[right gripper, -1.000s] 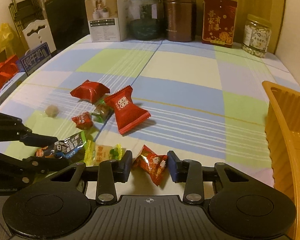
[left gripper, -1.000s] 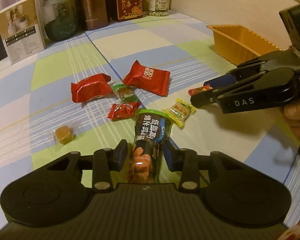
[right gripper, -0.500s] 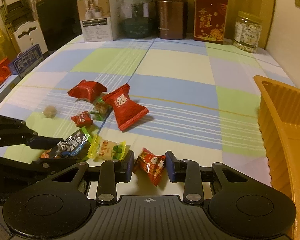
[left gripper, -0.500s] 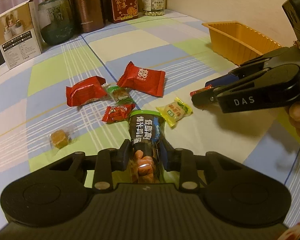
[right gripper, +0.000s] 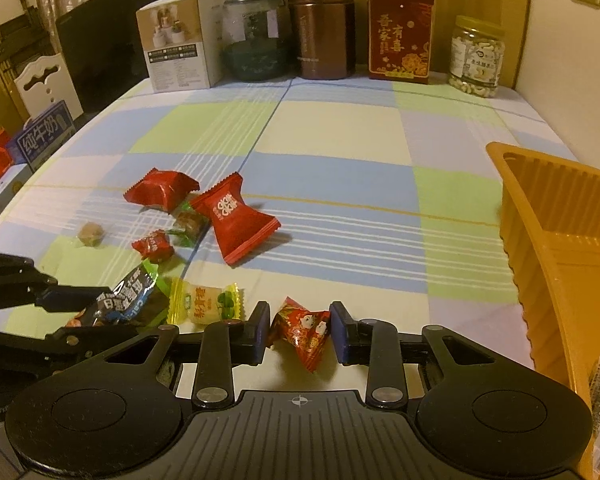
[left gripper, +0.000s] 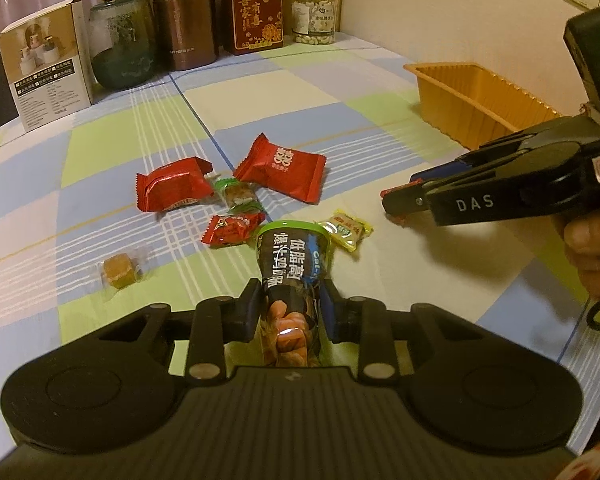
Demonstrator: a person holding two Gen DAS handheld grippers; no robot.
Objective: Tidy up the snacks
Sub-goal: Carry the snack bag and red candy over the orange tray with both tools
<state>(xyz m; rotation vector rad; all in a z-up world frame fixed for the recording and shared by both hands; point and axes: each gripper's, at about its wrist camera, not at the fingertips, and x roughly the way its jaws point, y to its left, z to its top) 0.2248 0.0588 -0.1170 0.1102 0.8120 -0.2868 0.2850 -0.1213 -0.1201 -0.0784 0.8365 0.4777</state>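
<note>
Both tools closed, left tool (left gripper: 292,308) clamping dark packet (left gripper: 294,268)

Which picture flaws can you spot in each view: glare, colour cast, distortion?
Left wrist view: warm dim cast; a glare spot on the dark packet; fisheye bends the table edges. Right wrist view: same cast; the tray bulges at the edge; corners go black.
</note>
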